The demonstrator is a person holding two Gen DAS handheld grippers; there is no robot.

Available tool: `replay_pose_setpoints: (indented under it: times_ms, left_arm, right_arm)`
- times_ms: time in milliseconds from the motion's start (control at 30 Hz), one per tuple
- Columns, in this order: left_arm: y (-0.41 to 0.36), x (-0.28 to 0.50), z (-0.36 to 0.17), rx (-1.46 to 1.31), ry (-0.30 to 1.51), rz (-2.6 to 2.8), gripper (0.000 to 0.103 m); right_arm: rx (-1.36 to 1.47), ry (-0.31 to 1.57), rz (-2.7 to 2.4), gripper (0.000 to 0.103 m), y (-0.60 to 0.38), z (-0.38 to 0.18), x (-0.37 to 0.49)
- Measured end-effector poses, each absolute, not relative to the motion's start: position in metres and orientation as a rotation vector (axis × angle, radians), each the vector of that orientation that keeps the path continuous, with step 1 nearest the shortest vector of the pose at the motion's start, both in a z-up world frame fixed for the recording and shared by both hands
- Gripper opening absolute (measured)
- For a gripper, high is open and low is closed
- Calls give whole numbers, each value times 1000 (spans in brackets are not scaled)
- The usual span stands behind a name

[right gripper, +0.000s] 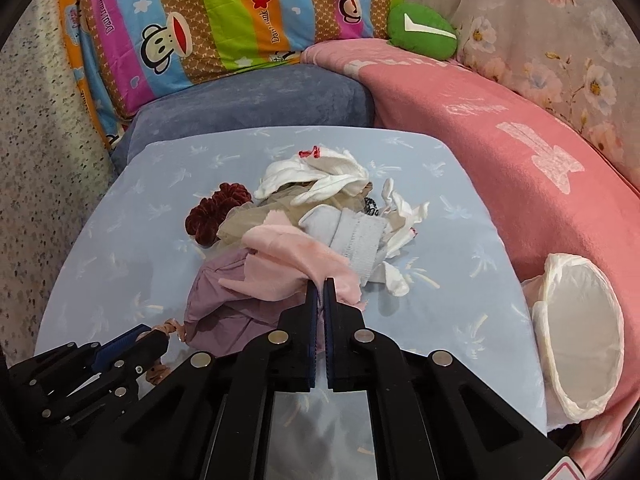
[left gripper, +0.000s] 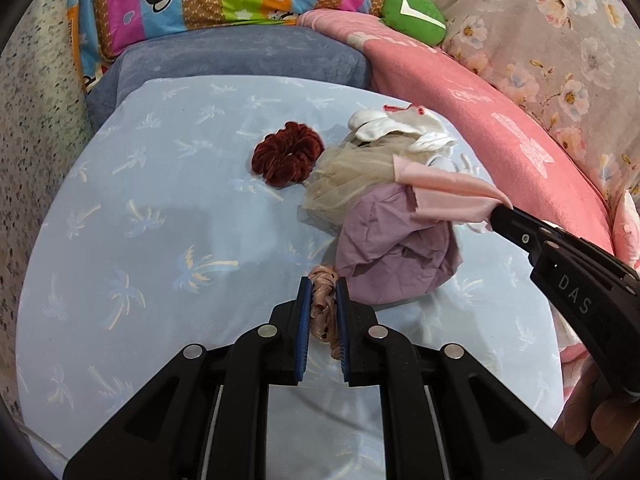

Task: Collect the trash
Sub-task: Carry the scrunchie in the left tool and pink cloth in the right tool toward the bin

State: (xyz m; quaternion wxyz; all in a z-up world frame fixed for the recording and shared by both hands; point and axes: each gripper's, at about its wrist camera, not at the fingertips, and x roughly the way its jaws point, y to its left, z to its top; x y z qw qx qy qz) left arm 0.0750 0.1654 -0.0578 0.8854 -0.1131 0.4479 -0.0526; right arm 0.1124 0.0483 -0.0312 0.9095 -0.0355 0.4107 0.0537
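Note:
A pile of fabric scraps lies on the light blue sheet: a purple cloth, beige mesh, white pieces, a grey-white sock and a dark red scrunchie. My left gripper is shut on a pink dotted scrunchie at the near edge of the pile. My right gripper is shut on a pink cloth and lifts its corner; it also shows in the left wrist view. The left gripper appears at the lower left of the right wrist view.
A white bag-lined bin stands at the right on a pink blanket. A blue-grey pillow, a striped cartoon quilt and a green plush lie at the back. A floral cloth hangs at the right.

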Motion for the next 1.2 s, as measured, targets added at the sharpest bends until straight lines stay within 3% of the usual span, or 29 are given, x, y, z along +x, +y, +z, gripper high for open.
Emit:
replay_pose_setpoints:
  times_ms: [633,1200]
  left_arm:
    - [73,58,9,-144,811,-298,11]
    - [-61,72,30,-31,782,-518,11]
  right_arm:
    - [64,708,-61,2,-77,31,57]
    - [190,690,-271,2,-217,18,23]
